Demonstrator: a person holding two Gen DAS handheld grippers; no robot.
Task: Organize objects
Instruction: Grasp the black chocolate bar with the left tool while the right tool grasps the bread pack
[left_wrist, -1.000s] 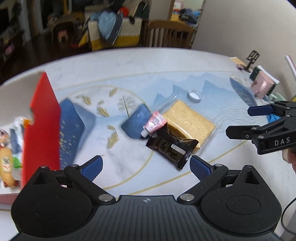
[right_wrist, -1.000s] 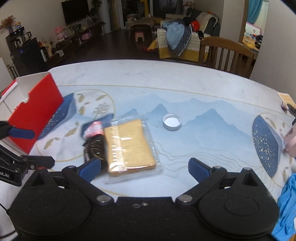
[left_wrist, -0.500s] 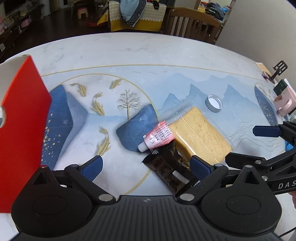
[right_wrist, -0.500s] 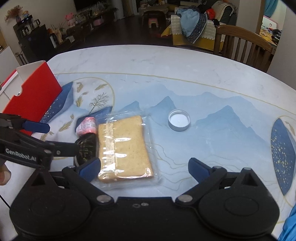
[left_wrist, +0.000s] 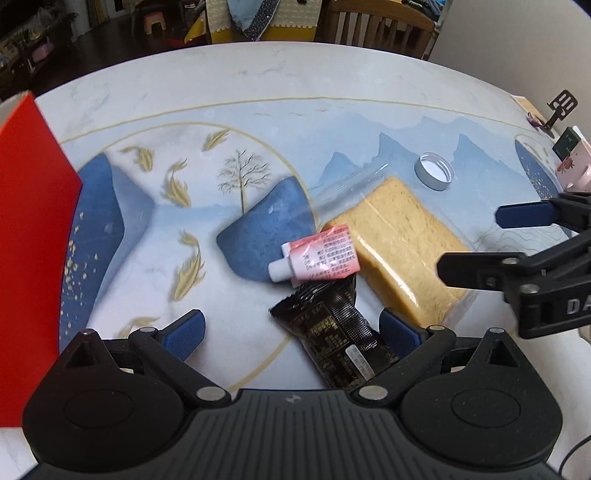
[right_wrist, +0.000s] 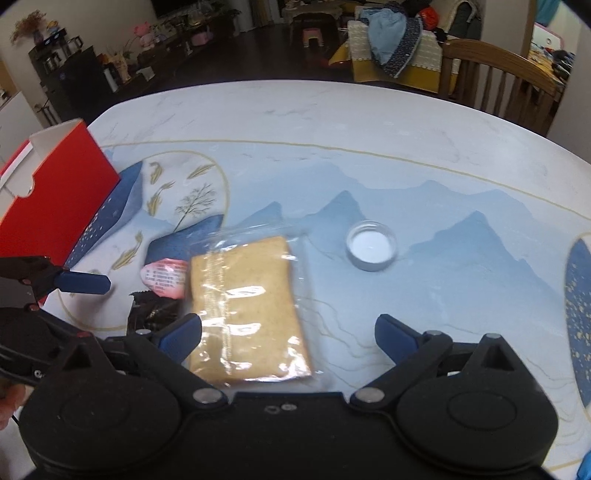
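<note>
Both spread empty: left gripper (left_wrist: 291, 328) straddles the black foil snack packet (left_wrist: 334, 332); right gripper (right_wrist: 288, 332) frames the clear-wrapped yellow sponge cake (right_wrist: 245, 310); next, lower and clamp, I judge.

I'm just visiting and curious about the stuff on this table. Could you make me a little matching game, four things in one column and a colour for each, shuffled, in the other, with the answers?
Things
1. snack wrapper
2. small tube
3. bottle cap
4. open box

Colours
A. red outside, white inside
B. pink body with a white nozzle
C. black with gold print
D. silvery rim, white inside

Pairs: 1-C, 2-B, 3-D, 4-A
</note>
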